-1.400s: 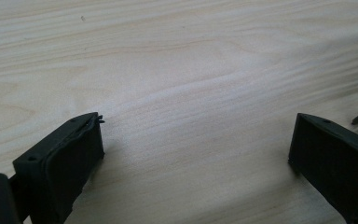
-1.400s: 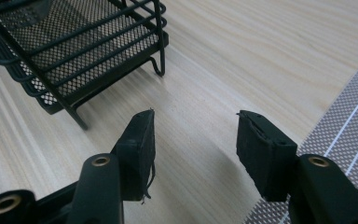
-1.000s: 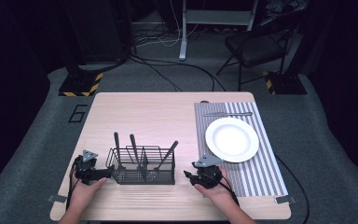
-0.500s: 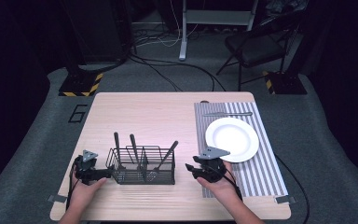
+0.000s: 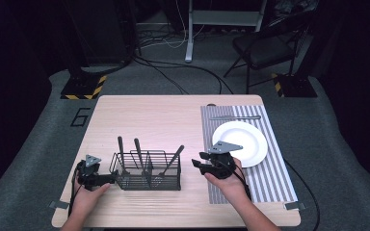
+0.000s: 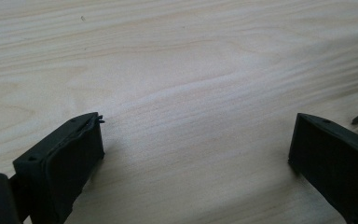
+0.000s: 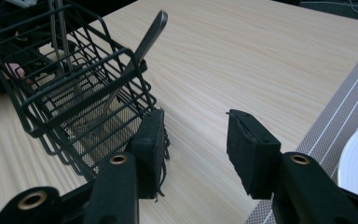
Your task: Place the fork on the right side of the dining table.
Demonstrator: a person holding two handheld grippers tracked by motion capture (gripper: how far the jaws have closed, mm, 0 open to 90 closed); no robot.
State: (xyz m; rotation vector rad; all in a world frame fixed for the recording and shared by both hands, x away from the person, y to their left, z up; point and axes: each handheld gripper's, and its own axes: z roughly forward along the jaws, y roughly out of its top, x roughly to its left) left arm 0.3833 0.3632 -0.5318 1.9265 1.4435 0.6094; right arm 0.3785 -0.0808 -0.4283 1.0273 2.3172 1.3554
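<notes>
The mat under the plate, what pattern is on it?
The mat has grey and white stripes, clearest in the high view.

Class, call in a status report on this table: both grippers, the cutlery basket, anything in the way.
Left gripper open, at wire basket left end. Right gripper open, empty, jaws just closing, beside basket's right end. Utensil handle leans toward it. Nothing between.

Left gripper (image 5: 110, 179) and right gripper (image 5: 196, 165): black bodies, grey three-cornered top plates, trailing black cables; blocky black fingers (image 7: 151, 140) with brass-coloured pivot rivets.
</notes>
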